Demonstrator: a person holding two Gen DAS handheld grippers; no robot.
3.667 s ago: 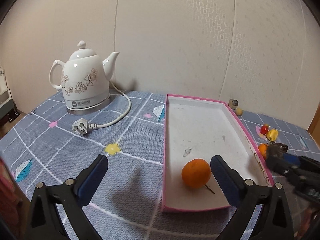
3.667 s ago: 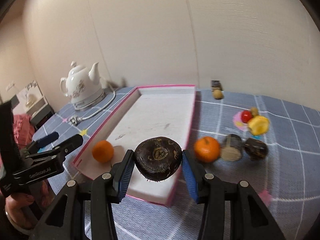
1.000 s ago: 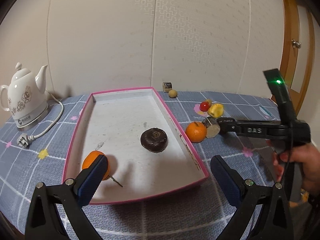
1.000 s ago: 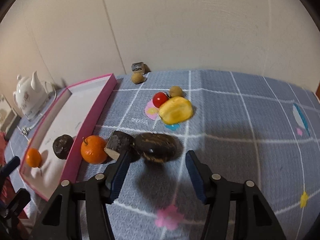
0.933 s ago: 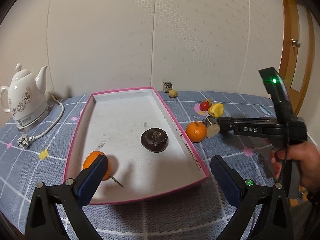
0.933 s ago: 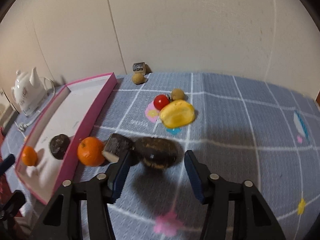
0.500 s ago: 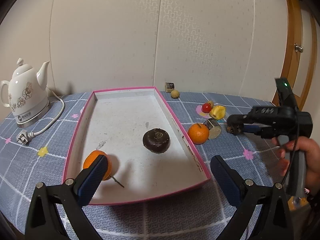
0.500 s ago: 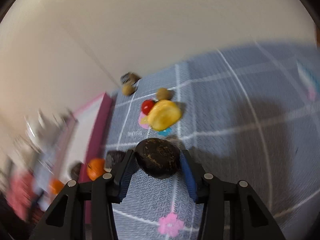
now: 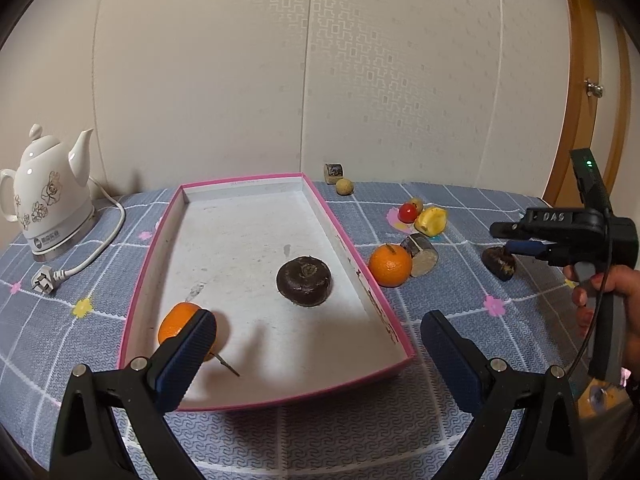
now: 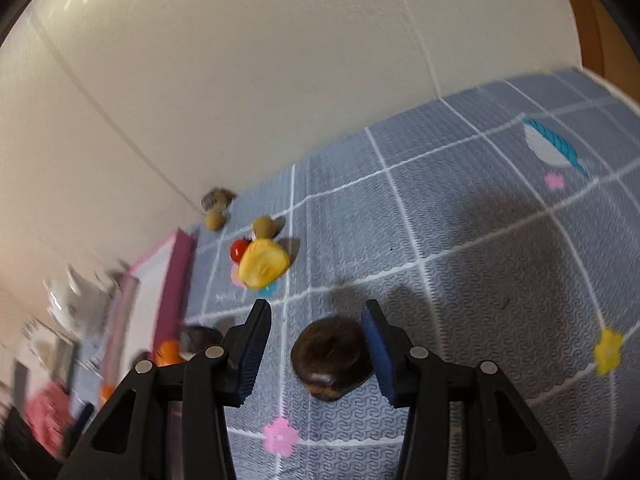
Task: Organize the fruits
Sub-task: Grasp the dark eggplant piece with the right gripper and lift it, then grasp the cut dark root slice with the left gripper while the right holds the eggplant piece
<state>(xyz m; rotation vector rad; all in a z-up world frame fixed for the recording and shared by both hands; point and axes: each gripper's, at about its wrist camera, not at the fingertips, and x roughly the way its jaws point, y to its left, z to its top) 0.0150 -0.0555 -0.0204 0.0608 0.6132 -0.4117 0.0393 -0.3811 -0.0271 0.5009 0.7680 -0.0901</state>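
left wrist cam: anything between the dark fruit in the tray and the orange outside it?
Only the tray's pink side wall separates the dark fruit from the orange, per the left wrist view.

Dim warm light; right wrist view motion-blurred, fisheye-bent edges.

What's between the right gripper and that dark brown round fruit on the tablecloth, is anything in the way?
Nothing visible. The dark brown round fruit lies on the grey tablecloth between the open right gripper's fingers, close against the right one, with a gap to the left one. The yellow fruit sits farther ahead, clear of it.
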